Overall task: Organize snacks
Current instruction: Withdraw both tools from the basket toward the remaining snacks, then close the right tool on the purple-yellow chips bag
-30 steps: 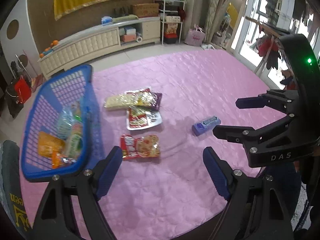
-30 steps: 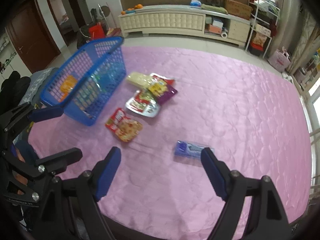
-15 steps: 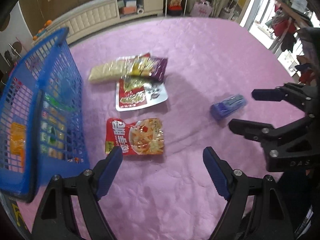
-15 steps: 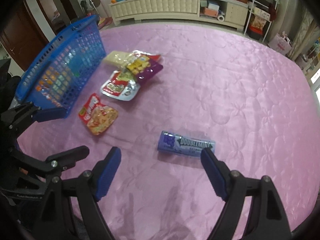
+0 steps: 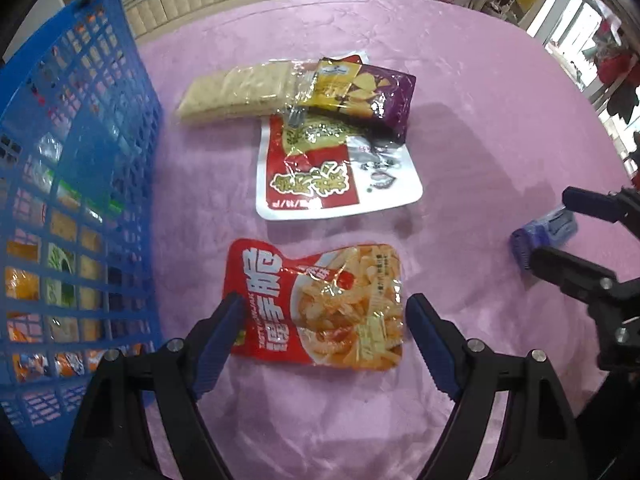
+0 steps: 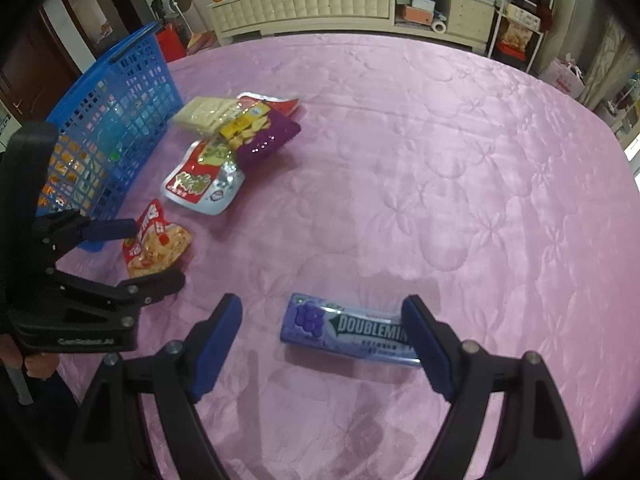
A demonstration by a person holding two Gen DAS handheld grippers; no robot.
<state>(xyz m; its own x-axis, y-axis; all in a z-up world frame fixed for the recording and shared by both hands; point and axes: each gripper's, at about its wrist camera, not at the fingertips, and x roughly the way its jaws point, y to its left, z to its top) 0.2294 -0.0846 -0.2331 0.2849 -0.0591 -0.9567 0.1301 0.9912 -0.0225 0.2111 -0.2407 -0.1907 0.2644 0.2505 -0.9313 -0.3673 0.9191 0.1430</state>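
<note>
Pink quilt (image 6: 440, 160), both grippers tilted down, spread.

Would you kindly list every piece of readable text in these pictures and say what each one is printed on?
"DOUBLEMIN", last letter hidden by a gripper finger: purple grape gum pack on the pink quilted cloth.
Large Chinese characters, not legible to me: red crisps bag.
Green-yellow Chinese characters, upside down: red-and-white foil pouch.
Small print on the black left gripper body: too blurred.

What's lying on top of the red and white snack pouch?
The purple chip bag overlaps the top edge of the red and white pouch, and the cracker pack's clear end reaches it too. The print beneath is hidden.
</note>
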